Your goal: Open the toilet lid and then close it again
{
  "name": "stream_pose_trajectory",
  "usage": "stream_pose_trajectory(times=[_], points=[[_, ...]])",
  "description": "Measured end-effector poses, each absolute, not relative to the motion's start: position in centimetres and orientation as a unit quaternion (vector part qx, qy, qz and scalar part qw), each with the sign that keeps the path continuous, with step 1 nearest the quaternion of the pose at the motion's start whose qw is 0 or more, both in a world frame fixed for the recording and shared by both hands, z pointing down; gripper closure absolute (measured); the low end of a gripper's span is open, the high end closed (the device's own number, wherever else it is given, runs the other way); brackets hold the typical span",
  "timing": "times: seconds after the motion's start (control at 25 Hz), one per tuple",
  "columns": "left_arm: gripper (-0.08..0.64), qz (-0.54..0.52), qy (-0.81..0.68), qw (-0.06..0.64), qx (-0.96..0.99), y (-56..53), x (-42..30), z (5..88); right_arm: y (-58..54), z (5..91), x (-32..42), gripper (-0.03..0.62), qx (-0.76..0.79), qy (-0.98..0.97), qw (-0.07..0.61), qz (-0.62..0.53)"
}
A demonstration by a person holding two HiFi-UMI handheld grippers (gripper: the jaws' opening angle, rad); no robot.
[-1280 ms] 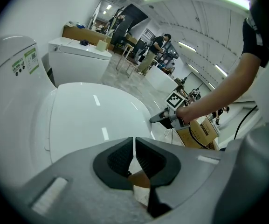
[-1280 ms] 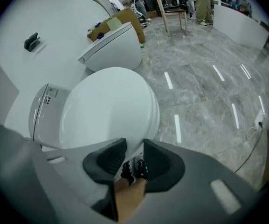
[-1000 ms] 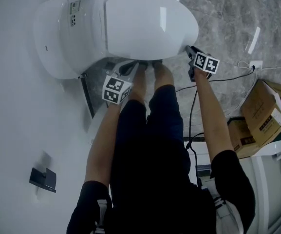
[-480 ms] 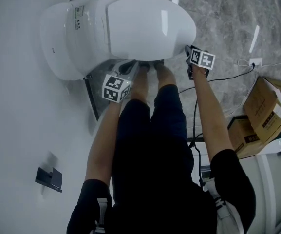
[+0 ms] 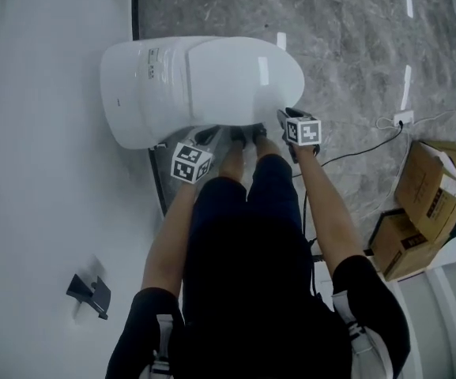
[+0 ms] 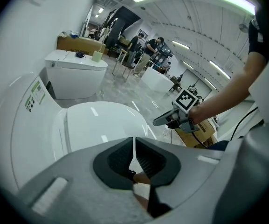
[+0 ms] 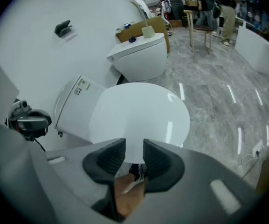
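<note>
The white toilet stands against the wall with its lid down flat on the bowl. My left gripper hovers near the toilet's side edge, shut, with nothing between its pads. My right gripper hangs just off the lid's front rim, open with a narrow gap and nothing in it. In the right gripper view the lid lies below the right gripper, and the left gripper shows at the left. The left gripper view shows the lid, with the right gripper beyond it.
The person's legs and shoes stand close against the toilet. Cardboard boxes sit on the marble floor at the right, with a cable running to a socket. A black fixture hangs on the wall. A second toilet stands further off.
Both grippers have lifted up and away from the toilet, the right one coming off the lid's front edge. The lid stays down.
</note>
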State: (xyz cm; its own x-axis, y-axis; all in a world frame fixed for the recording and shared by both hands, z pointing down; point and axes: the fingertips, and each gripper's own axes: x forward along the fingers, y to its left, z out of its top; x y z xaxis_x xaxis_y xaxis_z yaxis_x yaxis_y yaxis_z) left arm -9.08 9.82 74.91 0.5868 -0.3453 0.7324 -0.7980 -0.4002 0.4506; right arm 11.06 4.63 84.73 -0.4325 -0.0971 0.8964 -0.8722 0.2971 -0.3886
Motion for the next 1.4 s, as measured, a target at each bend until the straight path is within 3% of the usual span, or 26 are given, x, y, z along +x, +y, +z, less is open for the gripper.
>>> stream_pose_trajectory(times=[0.6, 0.92, 1.4], points=[[0.535, 0.276, -0.377, 0.331, 0.820, 10.5, -11.2, 65.1, 9.0, 70.0, 9.5, 0.469, 0.301, -0.788, 0.352, 0.406], [0.534, 0.240, -0.401, 0.311, 0.827, 11.4, -12.7, 59.9, 11.1, 64.9, 8.7, 0.492, 0.213, -0.840, 0.405, 0.290], [0.535, 0.186, -0.449, 0.285, 0.826, 13.8, -8.2, 52.4, 12.5, 56.3, 10.9, 0.502, 0.221, -0.887, 0.315, 0.257]])
